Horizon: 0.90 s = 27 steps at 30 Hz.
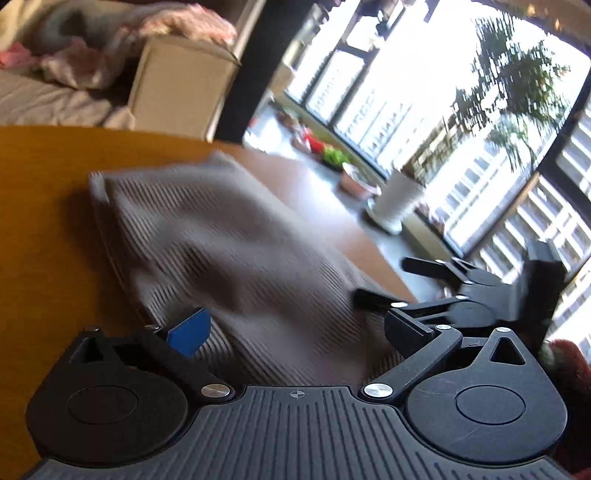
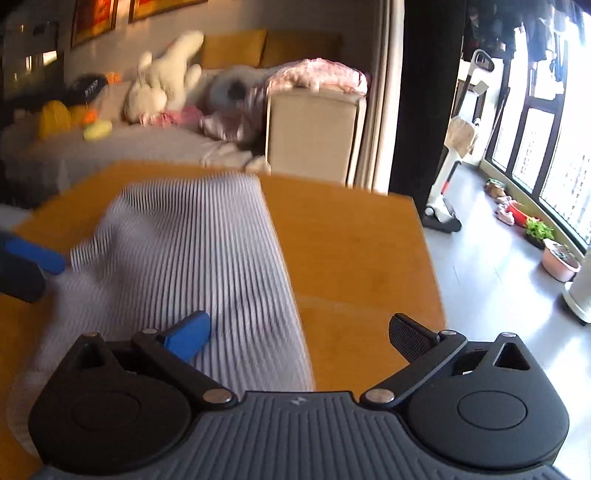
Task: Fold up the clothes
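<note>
Lying slack on the orange table (image 2: 351, 240), the striped grey garment (image 2: 207, 251) looks light and limp, best pinched at a hem corner, while the left gripper (image 1: 295, 325) and right gripper (image 2: 299, 332) both stand spread, holding nothing.

I counted one striped garment (image 2: 192, 266) on one wooden table (image 2: 351, 258). My grippers numbered two: my left gripper (image 1: 295, 328) and my right gripper (image 2: 299, 332), each with two fingers. Behind stood one sofa (image 2: 122, 147) bearing one white plush toy (image 2: 162, 77), and two framed pictures (image 2: 110, 14) hung above.
</note>
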{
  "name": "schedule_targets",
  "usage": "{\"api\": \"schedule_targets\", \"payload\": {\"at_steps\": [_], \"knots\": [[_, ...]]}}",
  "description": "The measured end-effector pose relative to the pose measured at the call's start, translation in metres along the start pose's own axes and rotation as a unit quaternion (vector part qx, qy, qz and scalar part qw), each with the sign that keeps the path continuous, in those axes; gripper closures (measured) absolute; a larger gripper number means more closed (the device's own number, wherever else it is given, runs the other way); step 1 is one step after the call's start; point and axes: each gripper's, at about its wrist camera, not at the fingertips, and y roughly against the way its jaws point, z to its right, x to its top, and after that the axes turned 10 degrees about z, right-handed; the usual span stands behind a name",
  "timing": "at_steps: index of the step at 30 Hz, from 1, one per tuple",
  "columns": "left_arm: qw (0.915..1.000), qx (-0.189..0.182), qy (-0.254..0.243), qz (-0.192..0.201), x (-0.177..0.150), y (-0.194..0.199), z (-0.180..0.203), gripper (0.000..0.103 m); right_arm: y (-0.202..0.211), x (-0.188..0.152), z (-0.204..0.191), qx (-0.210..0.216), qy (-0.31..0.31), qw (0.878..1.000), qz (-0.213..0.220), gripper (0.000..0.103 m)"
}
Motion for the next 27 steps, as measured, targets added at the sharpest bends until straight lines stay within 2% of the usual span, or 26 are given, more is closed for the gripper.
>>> {"api": "schedule_targets", "payload": {"at_steps": [4,9,15,20,22,24,27], "knots": [[0.9986,0.032,-0.038,-0.016,-0.011,-0.01,-0.001,0.001,0.013,-0.006,-0.005,0.014,-0.014,1.0,-0.018,0.0],[0.9983,0.044,-0.036,-0.009,-0.01,-0.017,-0.006,0.001,0.044,-0.019,-0.018,0.015,-0.026,0.999,-0.011,0.0],[0.9971,0.048,-0.058,-0.008,-0.014,-0.018,-0.003,0.001,0.038,-0.025,0.001,0.038,-0.136,0.989,-0.045,0.0],[0.9967,0.054,-0.06,-0.007,-0.013,-0.017,-0.007,0.001,0.042,-0.021,-0.012,0.078,-0.103,0.989,-0.064,0.0],[0.9967,0.059,-0.056,-0.009,-0.012,-0.014,-0.006,0.001,0.048,-0.012,-0.003,0.093,-0.108,0.989,-0.046,0.0],[0.9971,0.061,-0.046,-0.004,-0.01,-0.006,-0.005,0.001,0.055,0.0,0.013,0.076,-0.113,0.991,-0.011,0.0],[0.9974,0.056,-0.042,0.018,-0.005,0.008,0.001,0.001,0.047,0.01,0.027,0.014,-0.092,0.996,0.012,0.0]]}}
